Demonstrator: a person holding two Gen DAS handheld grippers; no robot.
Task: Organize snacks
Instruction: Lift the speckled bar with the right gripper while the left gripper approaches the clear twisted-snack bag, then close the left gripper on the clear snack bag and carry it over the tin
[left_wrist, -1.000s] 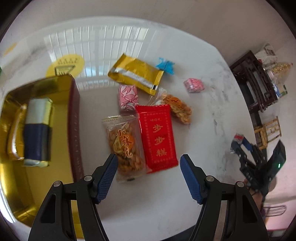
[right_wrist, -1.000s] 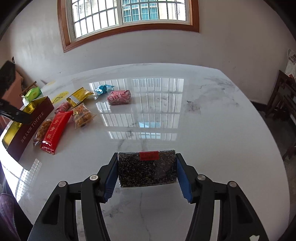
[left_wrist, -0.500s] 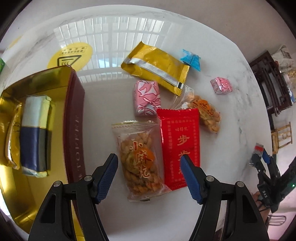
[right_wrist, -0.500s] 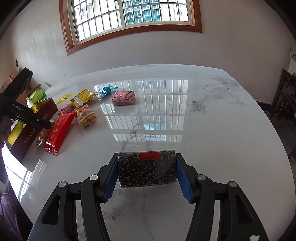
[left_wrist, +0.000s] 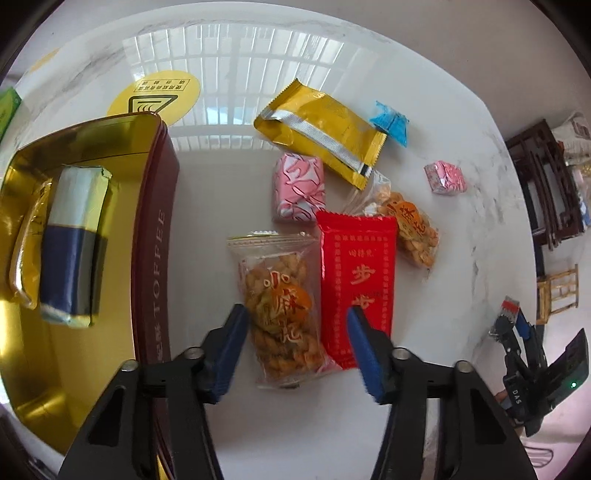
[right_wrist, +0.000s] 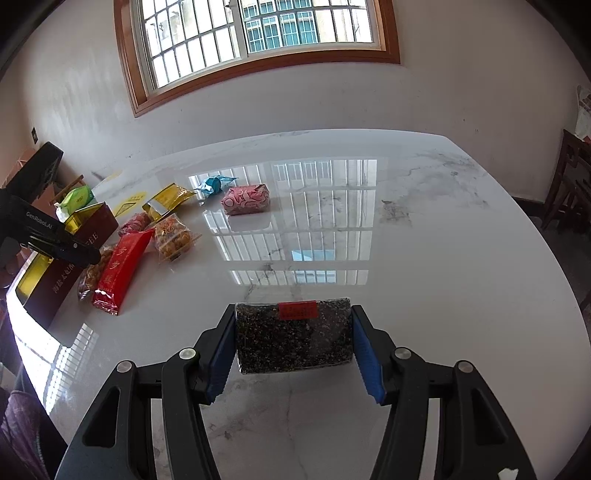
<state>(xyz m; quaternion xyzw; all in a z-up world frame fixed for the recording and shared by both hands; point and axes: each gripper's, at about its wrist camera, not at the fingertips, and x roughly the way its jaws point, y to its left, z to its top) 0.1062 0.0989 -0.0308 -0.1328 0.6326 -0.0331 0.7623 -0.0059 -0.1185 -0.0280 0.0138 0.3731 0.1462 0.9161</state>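
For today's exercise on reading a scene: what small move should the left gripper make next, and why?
Probably finish closing the left gripper on the clear packet of fried dough twists: its jaws are closing astride the packet, pads not yet pressing, and the open gold tin waits beside.

red packet (left_wrist: 356, 273), gold tin (left_wrist: 85, 144), speckled black packet (right_wrist: 293, 338)

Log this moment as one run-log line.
left tongs: closing over twist-snack packet | right tongs: shut on dark packet | tin: open

Snack packets (left_wrist: 354, 273) crowd the table's (right_wrist: 443, 240) left side, just beside an open gold tin (left_wrist: 155, 236) whose wall stands in the way. The table's right half lies bare.
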